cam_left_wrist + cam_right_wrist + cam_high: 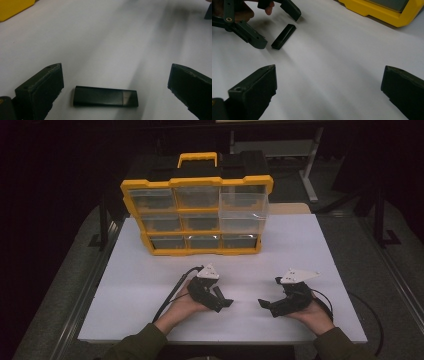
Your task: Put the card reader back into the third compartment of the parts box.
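A small black stick-shaped object (pixel 105 96), like a USB stick, lies flat on the white table top (pixel 150 285). My left gripper (pixel 116 70) is open, one jaw on each side of the stick and neither touching it. In the right gripper view the same black stick (pixel 284 36) lies between the left gripper's (pixel 279 29) spread jaws at the upper left. My right gripper (pixel 329 70) is open and holds nothing; it points across the table at the left one. In the high view the left gripper (pixel 224 297) and right gripper (pixel 269 291) face each other near the front edge.
A yellow organizer case (pixel 197 215) with clear drawers stands upright at the back of the table. Its top right drawer (pixel 243 205) is pulled out. White surface lies between the case and the grippers. Dark floor and a frame surround the table.
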`<state>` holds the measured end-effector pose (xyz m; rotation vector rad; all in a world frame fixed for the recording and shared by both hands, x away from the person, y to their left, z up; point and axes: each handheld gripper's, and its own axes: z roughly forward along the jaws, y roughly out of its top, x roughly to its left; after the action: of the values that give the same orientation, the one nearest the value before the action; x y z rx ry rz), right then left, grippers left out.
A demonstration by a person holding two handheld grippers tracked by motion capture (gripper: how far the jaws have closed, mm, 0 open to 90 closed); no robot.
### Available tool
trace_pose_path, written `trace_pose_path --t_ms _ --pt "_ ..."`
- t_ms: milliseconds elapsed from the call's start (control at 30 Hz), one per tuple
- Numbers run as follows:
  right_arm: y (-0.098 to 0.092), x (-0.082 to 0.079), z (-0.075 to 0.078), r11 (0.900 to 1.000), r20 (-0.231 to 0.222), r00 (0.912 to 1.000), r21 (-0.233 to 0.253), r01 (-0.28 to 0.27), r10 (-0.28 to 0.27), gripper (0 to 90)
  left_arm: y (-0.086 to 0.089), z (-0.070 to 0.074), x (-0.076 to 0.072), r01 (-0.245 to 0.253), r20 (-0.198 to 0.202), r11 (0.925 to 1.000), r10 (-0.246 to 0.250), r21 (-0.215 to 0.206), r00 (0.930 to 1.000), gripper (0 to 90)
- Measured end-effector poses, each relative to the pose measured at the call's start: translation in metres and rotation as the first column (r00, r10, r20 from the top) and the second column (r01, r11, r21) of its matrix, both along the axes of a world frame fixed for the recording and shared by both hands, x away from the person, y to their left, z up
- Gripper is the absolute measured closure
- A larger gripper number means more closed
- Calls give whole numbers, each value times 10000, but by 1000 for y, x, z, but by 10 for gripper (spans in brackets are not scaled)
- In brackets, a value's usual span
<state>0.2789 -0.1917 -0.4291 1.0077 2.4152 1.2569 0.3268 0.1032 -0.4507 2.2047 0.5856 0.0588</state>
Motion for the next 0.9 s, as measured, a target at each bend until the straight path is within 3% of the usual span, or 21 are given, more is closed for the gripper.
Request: trace_pose_path --t_ms 400,900 --pt "0 0 0 10000 -7 10000 -2 -27 27 0 -3 -5 -3 90 126 9983 -97 583 9999 6" --pt "0 0 0 10000 -12 10000 -6 -55 55 0 -3 -5 -5 -6 495 9942 -48 1075 9988 107"
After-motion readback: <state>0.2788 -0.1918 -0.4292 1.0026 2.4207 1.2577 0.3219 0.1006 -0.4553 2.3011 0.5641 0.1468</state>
